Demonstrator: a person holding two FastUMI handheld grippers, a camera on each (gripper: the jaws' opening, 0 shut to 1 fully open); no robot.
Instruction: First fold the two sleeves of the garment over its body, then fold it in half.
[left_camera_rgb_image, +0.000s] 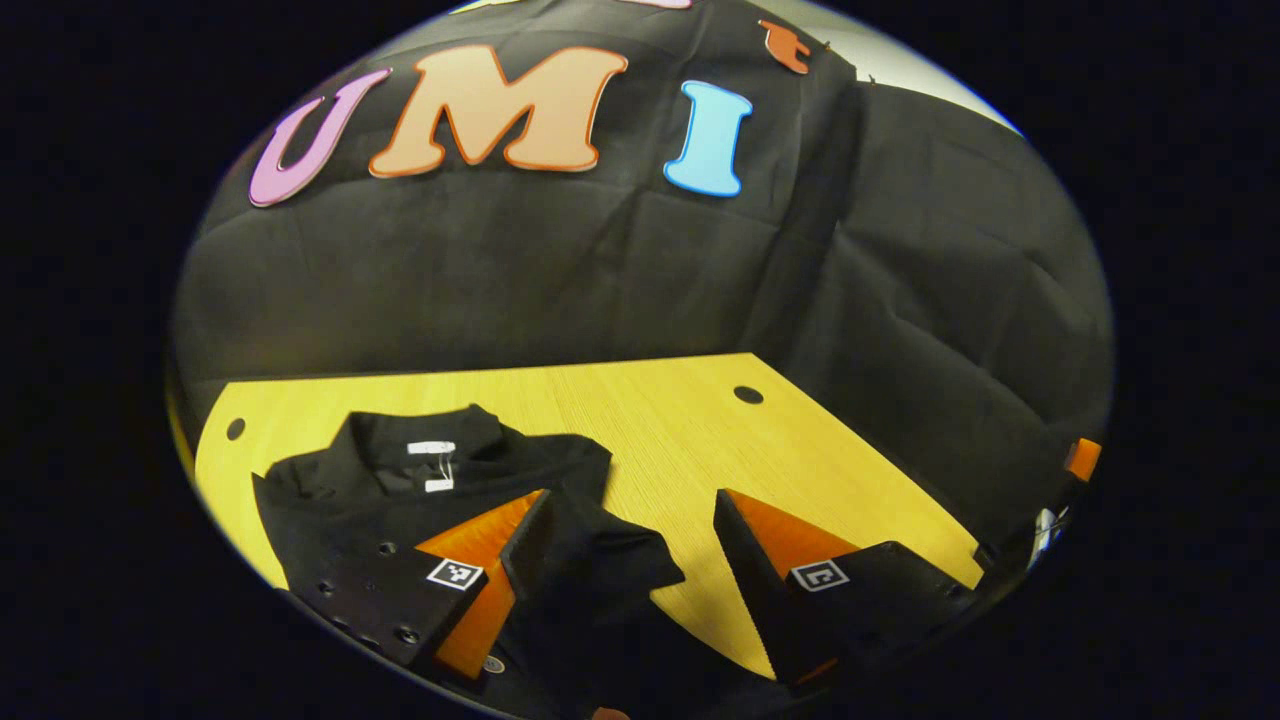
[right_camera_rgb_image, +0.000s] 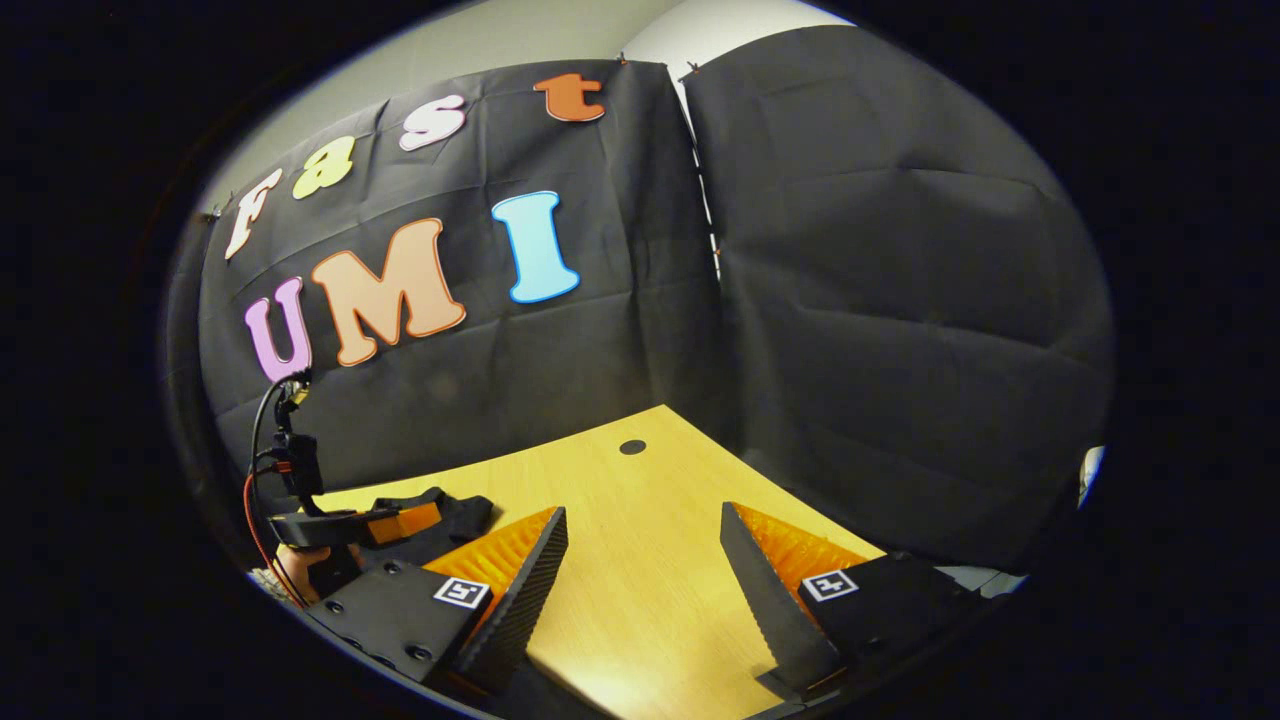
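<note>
A black collared garment lies flat on the yellow wooden table, its collar with a white label toward the far wall. One short sleeve spreads out to the right and lies between the fingers of my left gripper, which is open just above it. My right gripper is open over bare table, right of the garment. In the right gripper view the left gripper is at the far left over the garment, held by a hand.
Black cloth walls close the table's far and right sides. Small round holes mark the table's back corners. Bare wood stretches right of the garment to the table's right edge.
</note>
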